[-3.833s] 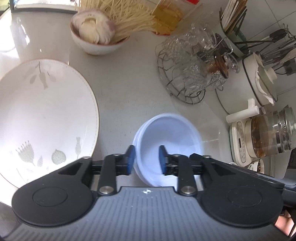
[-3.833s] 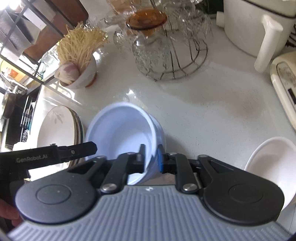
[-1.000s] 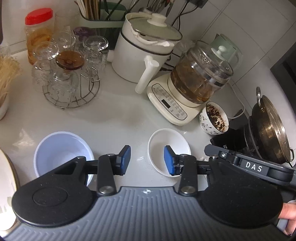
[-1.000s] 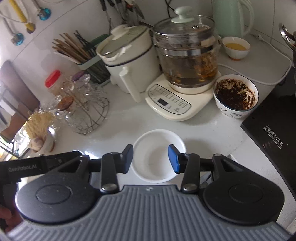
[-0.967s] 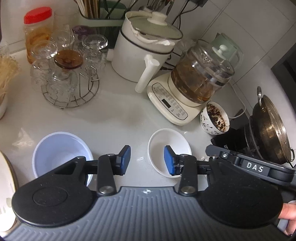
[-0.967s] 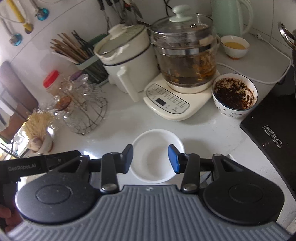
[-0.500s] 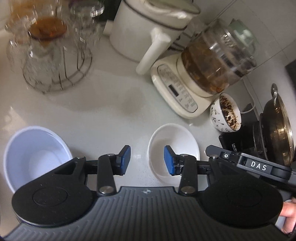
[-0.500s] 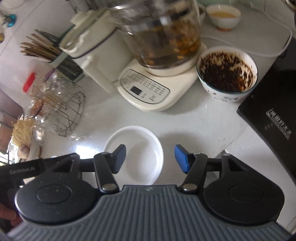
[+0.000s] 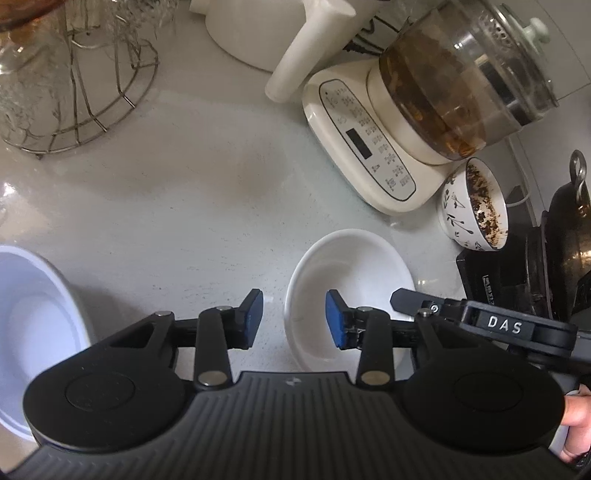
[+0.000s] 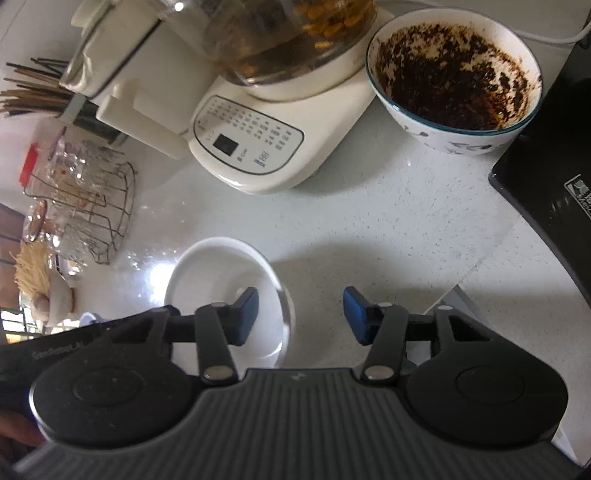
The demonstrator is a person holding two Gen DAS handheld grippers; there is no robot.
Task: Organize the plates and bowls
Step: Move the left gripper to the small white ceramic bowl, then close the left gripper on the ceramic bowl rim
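Note:
A small white bowl (image 9: 351, 273) sits empty on the pale counter; it also shows in the right wrist view (image 10: 218, 273). My left gripper (image 9: 294, 317) is open, straddling the bowl's left rim. My right gripper (image 10: 300, 308) is open, straddling the bowl's right rim, its left finger over the bowl. A pale blue bowl (image 9: 33, 317) stands at the left edge of the left wrist view. A patterned bowl with dark dregs (image 9: 480, 206) stands by the kettle base; it also shows in the right wrist view (image 10: 454, 77).
A glass kettle on a cream base (image 9: 373, 155) and a white pot (image 9: 258, 33) stand behind. A wire rack of glasses (image 9: 70, 85) is at the back left. A black cooktop (image 10: 554, 177) with a dark pot (image 9: 569, 240) lies to the right.
Both grippers have come down closer to the white bowl. The right gripper has opened wider and shifted right, now over the bowl's right rim. Earlier, the blue bowl was let go.

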